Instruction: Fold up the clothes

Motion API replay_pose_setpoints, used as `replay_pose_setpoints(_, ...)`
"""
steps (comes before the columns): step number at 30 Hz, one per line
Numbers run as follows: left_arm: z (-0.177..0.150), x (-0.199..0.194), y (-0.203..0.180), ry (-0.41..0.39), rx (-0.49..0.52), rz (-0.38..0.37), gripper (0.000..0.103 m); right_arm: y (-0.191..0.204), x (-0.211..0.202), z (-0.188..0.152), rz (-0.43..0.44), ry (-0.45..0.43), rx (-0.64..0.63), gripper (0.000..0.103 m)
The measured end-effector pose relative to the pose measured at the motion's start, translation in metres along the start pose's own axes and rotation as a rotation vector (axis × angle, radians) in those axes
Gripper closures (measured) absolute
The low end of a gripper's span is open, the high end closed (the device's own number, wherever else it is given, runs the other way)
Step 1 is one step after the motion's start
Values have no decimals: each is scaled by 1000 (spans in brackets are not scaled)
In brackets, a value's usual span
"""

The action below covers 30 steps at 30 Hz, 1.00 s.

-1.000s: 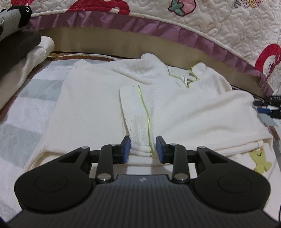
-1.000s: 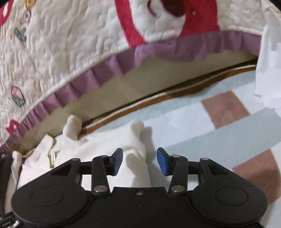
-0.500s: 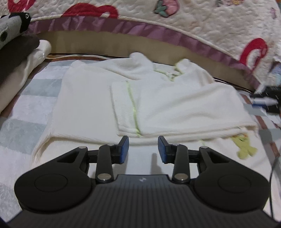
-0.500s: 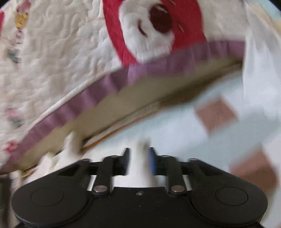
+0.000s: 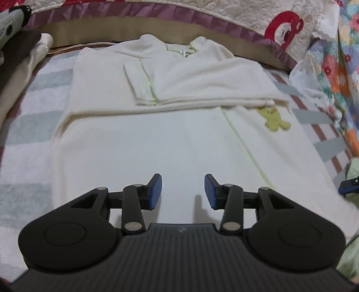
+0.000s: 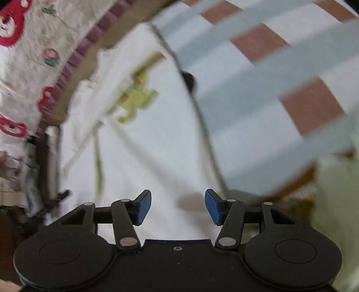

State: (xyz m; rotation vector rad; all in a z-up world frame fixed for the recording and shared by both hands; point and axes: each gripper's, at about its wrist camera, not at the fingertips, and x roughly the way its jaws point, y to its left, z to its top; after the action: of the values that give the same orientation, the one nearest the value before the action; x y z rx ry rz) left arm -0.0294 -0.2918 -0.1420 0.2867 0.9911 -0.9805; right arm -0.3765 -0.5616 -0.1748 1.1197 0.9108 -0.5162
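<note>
A cream garment with thin green piping (image 5: 179, 134) lies flat on the striped bedsheet, collar at the far end. Both sleeves (image 5: 190, 83) are folded across its chest. A yellow-green animal patch (image 5: 274, 118) shows at the right. My left gripper (image 5: 182, 191) is open and empty, hovering over the lower part of the garment. In the blurred right wrist view the same garment (image 6: 157, 146) and its patch (image 6: 136, 98) show. My right gripper (image 6: 178, 205) is open and empty above the garment near its right edge.
A quilted cover with red prints and a purple frill (image 5: 202, 13) borders the far side. Dark and white folded items (image 5: 20, 58) lie at the left. A floral fabric (image 5: 336, 67) lies at the right. The striped sheet (image 6: 269, 78) spreads to the right.
The left gripper let go of the sleeve cuff and drew back towards the garment's lower part. The right gripper closed on the other sleeve, folded it across, released it and swung away, now open.
</note>
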Motion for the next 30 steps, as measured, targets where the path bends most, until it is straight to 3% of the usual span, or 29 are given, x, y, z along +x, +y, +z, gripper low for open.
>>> replay_pose_setpoints(3,-6,-8,8,1,5,67,62,-7,3,-15,-35,13,5,43)
replay_pose_setpoints(6,-8,-20,18,-24,-34,79,62,-17,1,-22,17,-1,45,43)
replay_pose_setpoints(7,-8,-25,21,-32,-51,77,62,-16,1,-22,60,-14,55,50)
replay_pose_setpoints(9,-8,-33,26,-49,-78,72,62,-15,1,-23,147,-39,74,99)
replay_pose_setpoints(12,-11,-46,34,-78,-120,68,62,-12,1,-24,277,-76,103,99)
replay_pose_setpoints(15,-15,-59,42,-117,-170,34,62,20,14,-16,420,-46,75,99)
replay_pose_setpoints(20,-23,-77,54,-203,-284,-175,61,129,51,8,562,108,-133,99)
replay_pose_setpoints(25,-29,-83,51,-247,-290,-307,57,227,94,5,697,288,-301,100)
replay_pose_setpoints(27,-31,-81,51,-243,-309,-355,55,252,108,-9,653,347,-370,100)
replay_pose_setpoints(30,-34,-69,45,-218,-293,-339,53,273,129,-19,517,350,-464,100)
